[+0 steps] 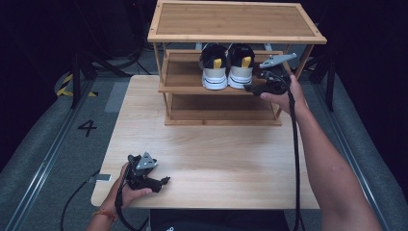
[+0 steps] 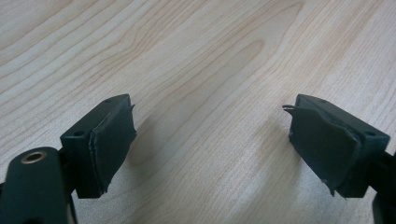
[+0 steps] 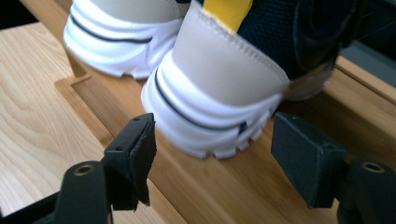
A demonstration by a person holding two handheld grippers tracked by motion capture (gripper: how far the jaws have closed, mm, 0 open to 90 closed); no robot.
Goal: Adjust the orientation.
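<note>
1. Dark room all round, grey matte flooring with a painted "4" [image 1: 87, 127] on it, and in the middle a pale wood counter [image 1: 207, 154] with wavy grain and a smooth, slightly glossy finish.

2. At the far end of the counter sits a bamboo shoe rack [image 1: 235, 21]: slatted look, flat framed top, two lower shelves with raised lips.

3. On the middle shelf there's a pair of sneakers, heels facing out. The left sneaker [image 1: 214, 70] and the right sneaker [image 1: 240, 69] stand just beside each other. Both have chunky white ribbed soles, beige stitched heel panels, dark mesh collars and a yellow pull tab.

4. The right gripper [image 1: 255, 88] is held up at the shelf's front edge, next to the right sneaker. From the right gripper view, that sneaker's rounded heel [image 3: 224, 84] sits just past the jaws, centred in the gap. The jaws are spread apart with black rubbery pads, and the left pad [image 3: 142, 158] looks frayed at the edge. No pad touches the sole, so nothing's pinched.

5. The left gripper [image 1: 163, 182] rests low near the front left corner of the counter, grey three-cornered plate on top. Its jaws are spread wide over bare wood, with nothing between them. The pads [image 2: 114, 140] are peeling and ragged at the corners.
</note>
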